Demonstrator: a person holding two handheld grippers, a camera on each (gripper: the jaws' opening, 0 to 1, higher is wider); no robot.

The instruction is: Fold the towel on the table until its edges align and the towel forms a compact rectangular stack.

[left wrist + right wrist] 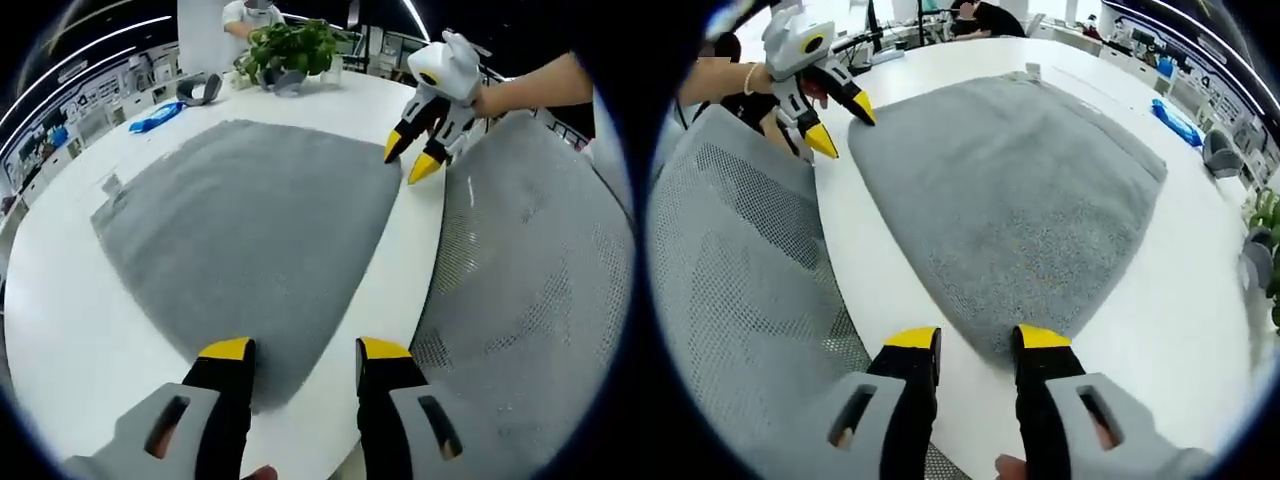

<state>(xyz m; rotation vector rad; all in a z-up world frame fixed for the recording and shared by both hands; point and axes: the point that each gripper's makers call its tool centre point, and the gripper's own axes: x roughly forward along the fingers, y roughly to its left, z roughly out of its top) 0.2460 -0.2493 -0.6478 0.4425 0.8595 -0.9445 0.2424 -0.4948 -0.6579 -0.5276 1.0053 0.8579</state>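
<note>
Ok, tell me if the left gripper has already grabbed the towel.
No. In the left gripper view, the left gripper is open, its jaws either side of the towel corner, not closed on it.

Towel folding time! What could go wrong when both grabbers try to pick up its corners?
1. Both grippers, left and right, are open at corners of the flat grey towel. A shallow pinch might slip off when lifted.
2. The corners lie close to the table's edge, so a tug toward the person could drag the towel off.
3. A plant and a blue item sit beyond the towel; a wide swing might knock them.
</note>
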